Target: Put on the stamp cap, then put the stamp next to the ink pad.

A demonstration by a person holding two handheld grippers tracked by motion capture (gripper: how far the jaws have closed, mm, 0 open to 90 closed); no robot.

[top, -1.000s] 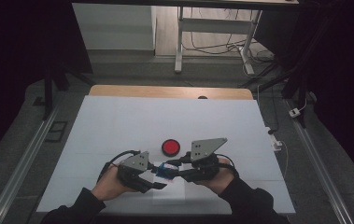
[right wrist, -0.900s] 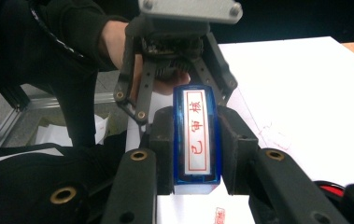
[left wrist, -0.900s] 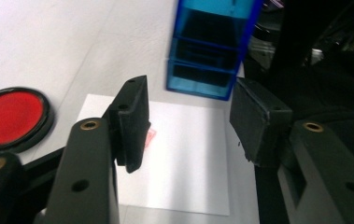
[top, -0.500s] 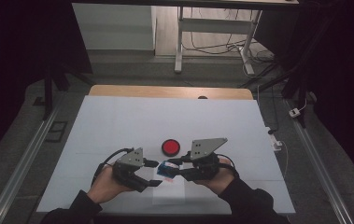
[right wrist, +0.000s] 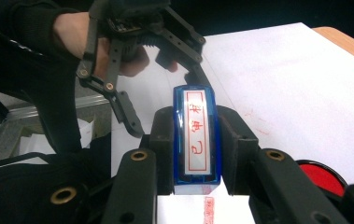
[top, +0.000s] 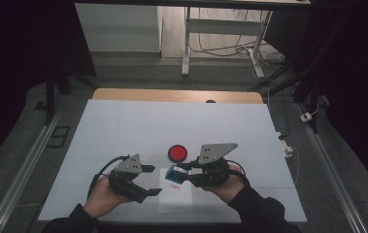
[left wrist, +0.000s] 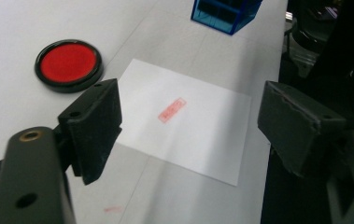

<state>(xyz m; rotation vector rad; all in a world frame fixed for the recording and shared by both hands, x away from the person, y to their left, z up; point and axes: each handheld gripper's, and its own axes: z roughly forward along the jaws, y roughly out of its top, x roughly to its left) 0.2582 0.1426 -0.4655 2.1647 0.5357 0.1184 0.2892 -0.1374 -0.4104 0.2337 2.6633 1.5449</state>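
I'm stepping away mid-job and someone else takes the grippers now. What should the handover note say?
Right gripper: shut on the blue stamp, held just above the table, near the far edge of the white paper.
Left gripper: open, nothing between its jaws, which have just been opening; it hovers over the paper.
Red ink pad: uncovered on the table beyond the paper.
Done: one red imprint sits on the paper.
Left: probably set the stamp down, or re-ink and stamp again if more imprints are wanted.
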